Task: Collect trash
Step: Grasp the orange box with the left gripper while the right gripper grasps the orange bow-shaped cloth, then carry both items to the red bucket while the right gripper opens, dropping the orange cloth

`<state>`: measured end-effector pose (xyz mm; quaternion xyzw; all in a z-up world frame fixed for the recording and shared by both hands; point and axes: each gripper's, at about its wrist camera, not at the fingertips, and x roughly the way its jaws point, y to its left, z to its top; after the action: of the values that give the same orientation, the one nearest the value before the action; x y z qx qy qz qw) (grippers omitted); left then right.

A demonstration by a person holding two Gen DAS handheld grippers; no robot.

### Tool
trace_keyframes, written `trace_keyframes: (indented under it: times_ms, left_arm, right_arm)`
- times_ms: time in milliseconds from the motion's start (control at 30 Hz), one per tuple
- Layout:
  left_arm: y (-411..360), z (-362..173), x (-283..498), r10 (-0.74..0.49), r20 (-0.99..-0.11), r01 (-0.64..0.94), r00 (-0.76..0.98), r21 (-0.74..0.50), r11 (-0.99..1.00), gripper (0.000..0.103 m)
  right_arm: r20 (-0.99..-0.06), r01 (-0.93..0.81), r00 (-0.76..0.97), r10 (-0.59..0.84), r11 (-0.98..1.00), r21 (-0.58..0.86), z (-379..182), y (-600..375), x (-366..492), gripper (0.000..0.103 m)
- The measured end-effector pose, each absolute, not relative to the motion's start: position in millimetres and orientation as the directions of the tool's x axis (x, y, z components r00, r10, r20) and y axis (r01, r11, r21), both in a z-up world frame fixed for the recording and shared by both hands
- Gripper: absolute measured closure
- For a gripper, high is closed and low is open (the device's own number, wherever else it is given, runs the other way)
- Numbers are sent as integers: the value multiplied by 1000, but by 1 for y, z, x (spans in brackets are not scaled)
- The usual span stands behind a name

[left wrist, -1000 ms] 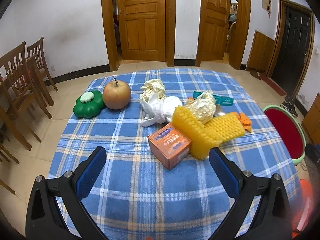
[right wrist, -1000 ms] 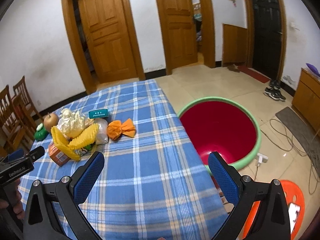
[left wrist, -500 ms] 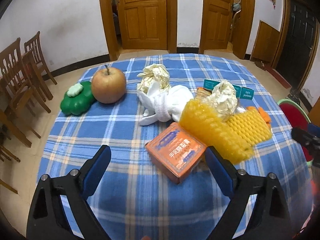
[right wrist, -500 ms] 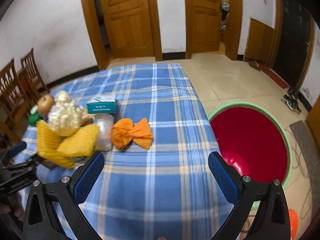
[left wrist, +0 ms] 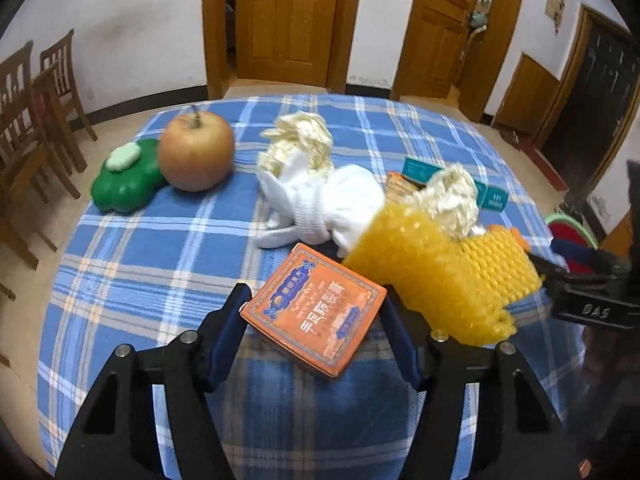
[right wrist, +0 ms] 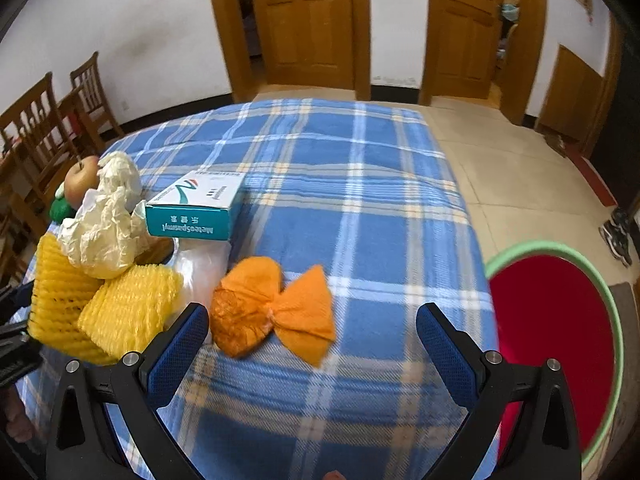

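Left gripper (left wrist: 314, 322) closing around orange box (left wrist: 316, 312) on bench (left wrist: 160, 248); blue pads flank box corners, contact not yet clear. Box sits skewed between pads, so you risk it twisting out or squashing. Yellow foam net (left wrist: 436, 276) touches box; it may drag along. Your right gripper (right wrist: 312, 344) wide apart, empty, just short of orange wrapper (right wrist: 272, 308). Red tub (right wrist: 556, 340) off bench edge; careless carry could miss it.
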<state>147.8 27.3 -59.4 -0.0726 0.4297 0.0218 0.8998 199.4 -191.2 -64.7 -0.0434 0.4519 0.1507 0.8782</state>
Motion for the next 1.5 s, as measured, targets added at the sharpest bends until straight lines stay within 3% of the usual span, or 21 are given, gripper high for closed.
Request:
trace_keyframes:
  times_ms: [100, 167, 200, 267, 367, 1000, 1500]
  left_arm:
    - [37, -53, 138, -6, -763, -133, 647, -120, 984, 38]
    - [42, -50, 135, -6, -756, -139, 655, -129, 982, 38]
    - [44, -48, 133, -8, -751, -139, 660, -132, 982, 38]
    - [46, -46, 132, -10, -748, -134, 663, -132, 982, 38]
    - [47, -42, 128, -22, -741, -123, 671, -141, 982, 38]
    - [8, 4, 80, -125, -653, 23, 747, -163, 986, 38]
    - [-38, 29, 80, -236, -638, 179, 733, -154, 972, 38]
  right_arm:
    - [-810, -319, 530, 252, 944, 85, -70, -189, 200, 16]
    - [-814, -336, 498, 299, 932, 137, -76, -186, 201, 32]
    - [-807, -335, 513, 293, 934, 126, -75, -184, 199, 34]
    - [-806, -341, 507, 304, 930, 136, -75, -180, 198, 60]
    - [-808, -322, 496, 319, 931, 170, -75, -179, 194, 76]
    - [-712, -196, 622, 326, 945, 261, -21, -219, 89, 78]
    - [-673, -96, 682, 286, 947, 305, 0, -258, 59, 78]
